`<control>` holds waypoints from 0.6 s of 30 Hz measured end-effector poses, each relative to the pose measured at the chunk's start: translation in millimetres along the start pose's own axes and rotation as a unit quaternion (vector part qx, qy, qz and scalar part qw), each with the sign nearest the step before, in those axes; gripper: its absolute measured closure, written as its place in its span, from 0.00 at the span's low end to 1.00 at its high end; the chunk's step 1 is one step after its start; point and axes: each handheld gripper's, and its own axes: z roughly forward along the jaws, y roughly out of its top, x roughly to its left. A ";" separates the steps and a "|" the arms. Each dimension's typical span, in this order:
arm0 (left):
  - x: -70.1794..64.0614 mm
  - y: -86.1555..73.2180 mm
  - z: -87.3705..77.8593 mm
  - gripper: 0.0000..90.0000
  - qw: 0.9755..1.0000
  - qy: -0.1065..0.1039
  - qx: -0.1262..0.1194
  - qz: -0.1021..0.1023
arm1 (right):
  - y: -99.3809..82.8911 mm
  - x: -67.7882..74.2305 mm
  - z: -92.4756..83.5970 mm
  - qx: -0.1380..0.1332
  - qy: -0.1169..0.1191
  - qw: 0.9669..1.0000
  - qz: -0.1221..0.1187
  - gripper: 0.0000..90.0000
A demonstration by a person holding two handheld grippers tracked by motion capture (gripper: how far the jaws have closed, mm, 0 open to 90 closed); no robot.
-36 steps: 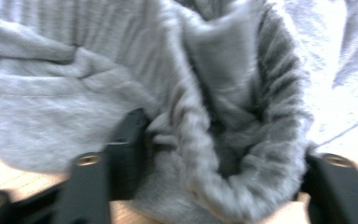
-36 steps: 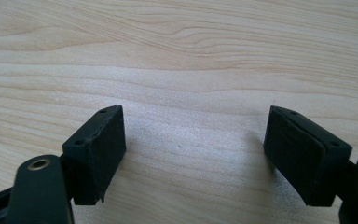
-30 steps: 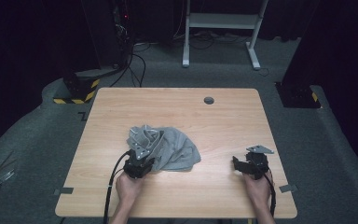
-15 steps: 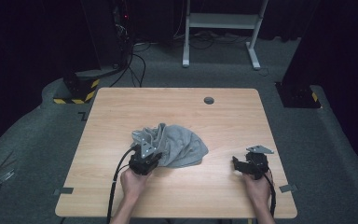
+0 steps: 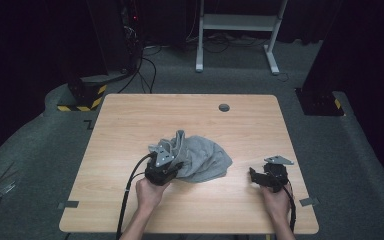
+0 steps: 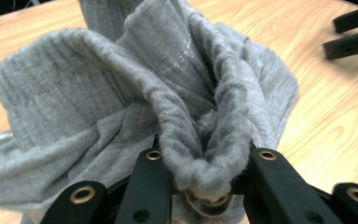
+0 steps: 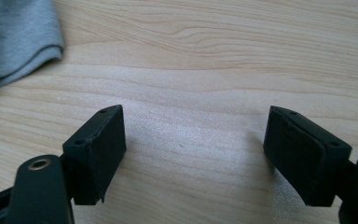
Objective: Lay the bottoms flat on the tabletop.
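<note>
Bunched grey cloth [image 6: 135, 102] hides the left claw's [image 6: 205, 179] tips.

Pale wood-grain table top [image 5: 130, 125], smooth and faintly satin, fine streaks running lengthwise. Soft grey knit cloth garment [image 6: 98, 93], matt and fuzzy, ribbed along one band, with a thick napped hem (a line of pale stitching just inside it). Matt black plastic on the left gripper [image 6: 205, 184], brass-coloured metal eyelets set in its arms. Same matt black on the right gripper [image 7: 193, 149], pads slightly grainy. Dull grey plate [image 5: 278, 160] with a flat finish. Dark, rough carpet-like floor [image 5: 45, 150].
</note>
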 end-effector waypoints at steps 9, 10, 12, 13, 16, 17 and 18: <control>-12.5 16.1 5.3 0.85 0.999 -0.025 -0.005 0.019 | 0.0 -0.1 0.0 0.000 0.000 1.000 0.000 0.23; -16.3 19.2 7.1 0.85 0.999 -0.039 -0.010 0.017 | 0.0 -0.1 0.0 0.000 0.000 1.000 0.000 0.23; -21.1 21.6 11.0 0.85 0.999 -0.045 -0.009 0.023 | 0.0 -0.1 0.0 0.000 0.000 1.000 0.000 0.23; -23.4 22.6 14.3 0.85 0.998 -0.049 -0.005 0.028 | 0.0 -0.1 0.0 0.000 0.000 1.000 0.000 0.23; -28.4 24.2 22.4 0.84 0.998 -0.058 0.000 0.028 | 0.0 -0.1 0.0 0.000 0.000 1.000 -0.001 0.24; -30.2 24.7 26.2 0.84 0.998 -0.061 0.004 0.031 | 0.0 -0.1 0.0 0.000 0.000 1.000 -0.001 0.23; -30.8 24.9 28.6 0.84 0.998 -0.062 0.005 0.033 | 0.0 -0.1 0.0 0.000 0.000 1.000 0.000 0.23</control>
